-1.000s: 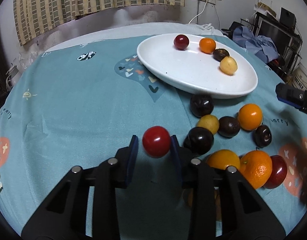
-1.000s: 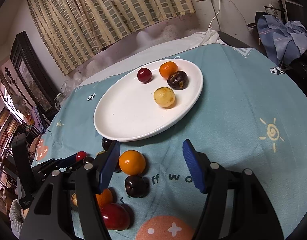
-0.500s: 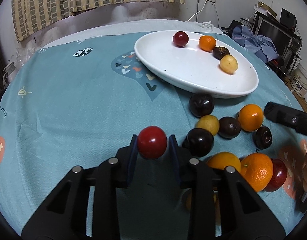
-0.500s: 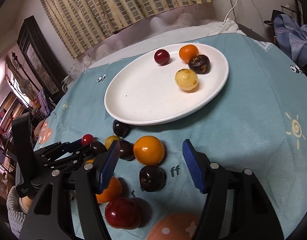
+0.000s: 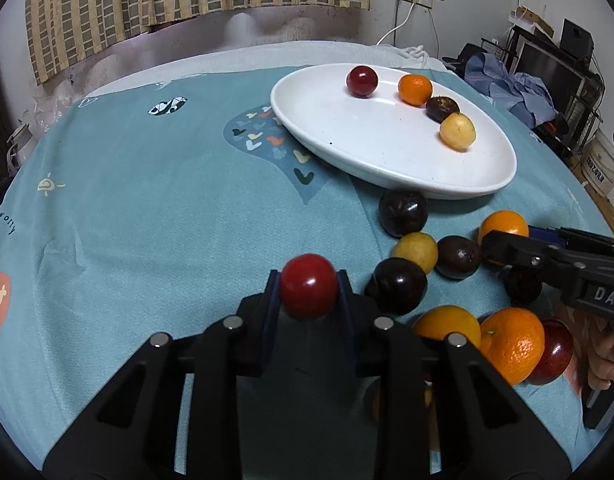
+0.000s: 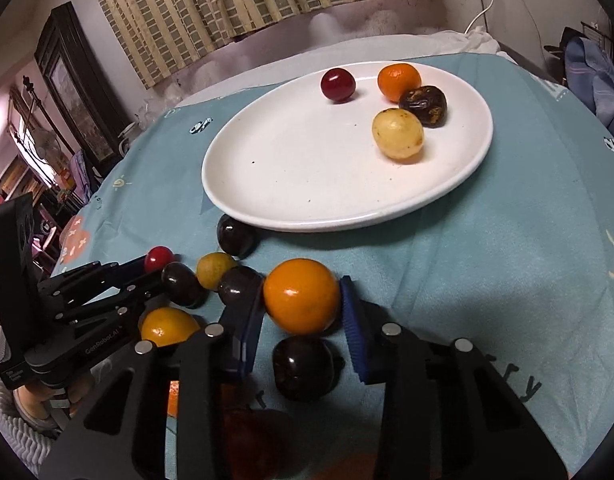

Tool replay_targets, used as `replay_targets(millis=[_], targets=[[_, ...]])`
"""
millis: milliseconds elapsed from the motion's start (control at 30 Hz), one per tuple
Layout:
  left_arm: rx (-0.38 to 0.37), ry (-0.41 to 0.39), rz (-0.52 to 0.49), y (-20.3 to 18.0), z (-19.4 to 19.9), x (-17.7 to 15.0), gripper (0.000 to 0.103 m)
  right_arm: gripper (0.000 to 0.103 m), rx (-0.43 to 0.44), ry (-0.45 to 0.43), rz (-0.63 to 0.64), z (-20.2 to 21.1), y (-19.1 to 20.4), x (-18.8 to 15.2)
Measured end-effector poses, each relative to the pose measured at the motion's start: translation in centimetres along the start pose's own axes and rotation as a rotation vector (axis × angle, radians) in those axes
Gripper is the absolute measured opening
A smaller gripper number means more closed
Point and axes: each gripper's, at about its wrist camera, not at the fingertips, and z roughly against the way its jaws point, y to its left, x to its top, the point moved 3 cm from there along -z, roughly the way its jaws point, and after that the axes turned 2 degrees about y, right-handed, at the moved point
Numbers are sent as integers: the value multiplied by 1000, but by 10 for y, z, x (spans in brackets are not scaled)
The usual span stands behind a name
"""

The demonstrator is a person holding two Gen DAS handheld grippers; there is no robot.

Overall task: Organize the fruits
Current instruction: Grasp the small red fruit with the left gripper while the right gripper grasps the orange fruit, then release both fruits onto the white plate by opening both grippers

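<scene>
My left gripper [image 5: 308, 280] is shut on a small red fruit [image 5: 308, 294], held just above the teal cloth left of the loose fruit pile. My right gripper [image 6: 301, 300] has its jaws closing on an orange [image 6: 301, 295]; both blue pads touch its sides. A dark plum [image 6: 303, 368] lies between the right fingers, nearer the camera. The white plate [image 5: 367, 148] beyond carries several fruits: a red one [image 5: 362, 81], an orange one [image 5: 415, 89], a dark one [image 5: 442, 109] and a yellow one [image 5: 458, 131]. The left wrist view shows the right gripper [image 5: 503, 246] at the orange [image 5: 503, 226].
Loose fruit lies on the cloth [image 5: 147, 200] between the grippers: dark plums [image 5: 403, 213], a yellow fruit [image 5: 415, 250], two oranges [image 5: 513, 344] and a red apple [image 5: 555, 350]. A hand [image 5: 603, 360] holds the right gripper. Clothes and shelves stand past the table's right edge.
The right gripper came forward and down over the orange, and its jaws narrowed from wide apart onto the fruit. The left gripper kept still with the red fruit.
</scene>
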Motion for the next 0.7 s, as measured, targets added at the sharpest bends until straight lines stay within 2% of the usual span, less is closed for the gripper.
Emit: replay_targets(millis=[133, 333, 533, 633, 700], targets=[[0, -30, 27, 5, 8, 3, 27, 37, 40, -68, -12, 25, -2, 5], [-33, -99, 35, -1, 33, 21, 27, 37, 5, -178, -35, 54, -12, 19], [-40, -120, 19, -24, 25, 71, 27, 38, -22, -185, -39, 41, -17, 42], [-50, -104, 11, -35, 10, 89, 28, 38, -27, -176, -8, 26, -15, 55], [-38, -86, 7, -40, -4, 97, 30, 42, -35, -188, 10, 21, -16, 58]])
